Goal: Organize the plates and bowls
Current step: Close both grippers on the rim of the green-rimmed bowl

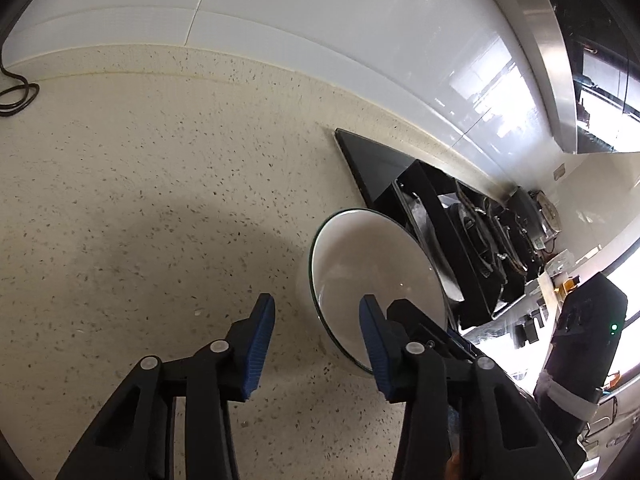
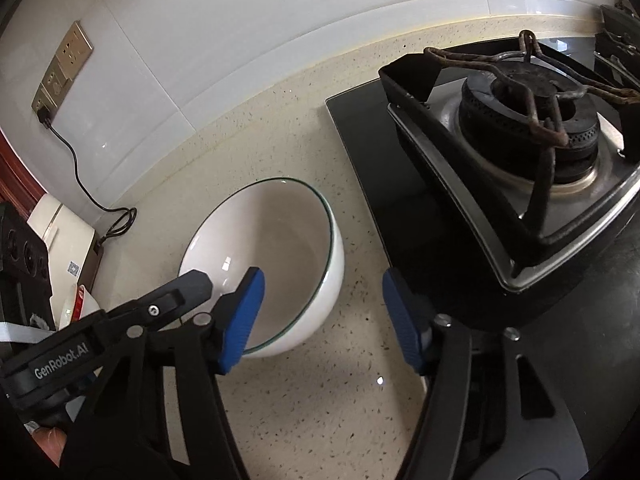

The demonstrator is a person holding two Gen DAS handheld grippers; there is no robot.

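A white bowl [image 2: 280, 248] with a thin green rim stands upright on the speckled counter, just left of the stove. My right gripper [image 2: 322, 316] is open and straddles the bowl's near right wall: one blue pad is over the inside, the other is outside and apart from it. In the left wrist view the same bowl [image 1: 376, 272] is at the right. My left gripper [image 1: 316, 340] is open; its right pad overlaps the rim, its left pad is over bare counter. A black finger [image 2: 188, 286] of the left gripper reaches the bowl's near left rim.
A black glass hob with a rusty burner grate [image 2: 532, 112] lies right of the bowl. A wall socket [image 2: 64, 68] with a black cable sits at the back left, near a white appliance [image 2: 64, 240]. The counter [image 1: 140, 200] stretches left of the bowl.
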